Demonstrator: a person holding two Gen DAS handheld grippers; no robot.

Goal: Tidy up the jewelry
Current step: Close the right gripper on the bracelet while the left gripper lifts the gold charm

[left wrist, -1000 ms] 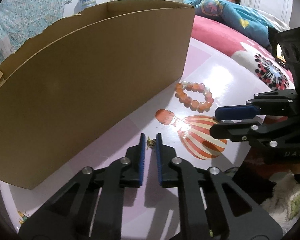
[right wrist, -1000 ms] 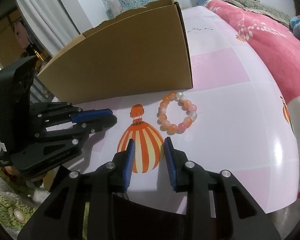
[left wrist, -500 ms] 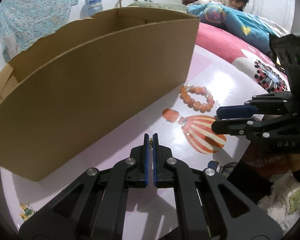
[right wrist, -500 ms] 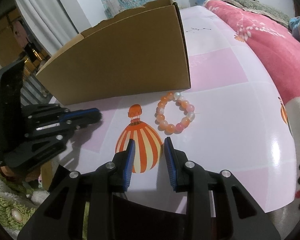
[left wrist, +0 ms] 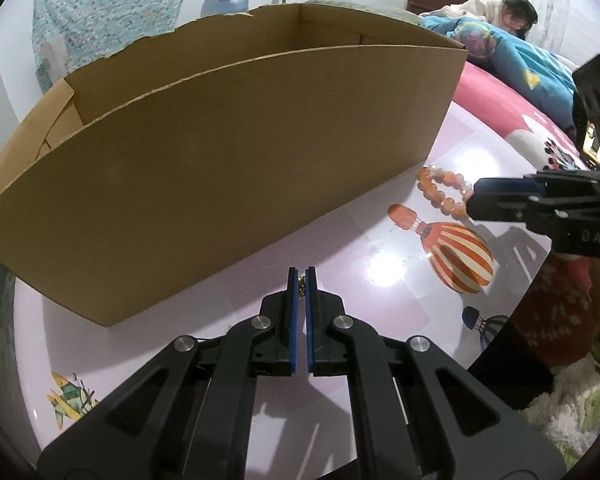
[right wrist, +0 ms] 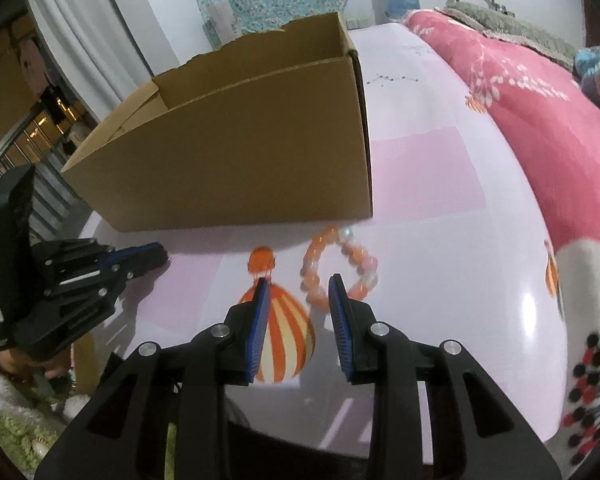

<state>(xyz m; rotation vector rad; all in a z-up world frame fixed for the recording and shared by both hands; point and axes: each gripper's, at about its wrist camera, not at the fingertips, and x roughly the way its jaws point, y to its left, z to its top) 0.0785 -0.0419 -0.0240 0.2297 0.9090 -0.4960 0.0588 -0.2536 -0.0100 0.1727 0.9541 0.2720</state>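
Since a second ago my left gripper has gone from parted to clenched on the small gold piece, which I can just see pinched between the blue pads at the tips; too small to tell what kind of jewelry it is. It has also lifted: the box rim now sits lower in the left view and I can see some way inside. My right gripper has pushed forward toward the bracelet, which now lies just ahead of its tips instead of well beyond them.

Right jaws released, with a wide gap between the pads, holding nothing. Bracelet of orange and pale beads lies flat on the pink surface, just in front of the box's near right corner and beside the printed striped balloon. Right view is motion-blurred there, so I cannot tell whether the right pad touches the beads. In the left view the right gripper comes in from the right, tips overlapping the bracelet's far side.

Box stands open-topped on the surface; nothing of its floor shows. Pink quilt lies to the right.
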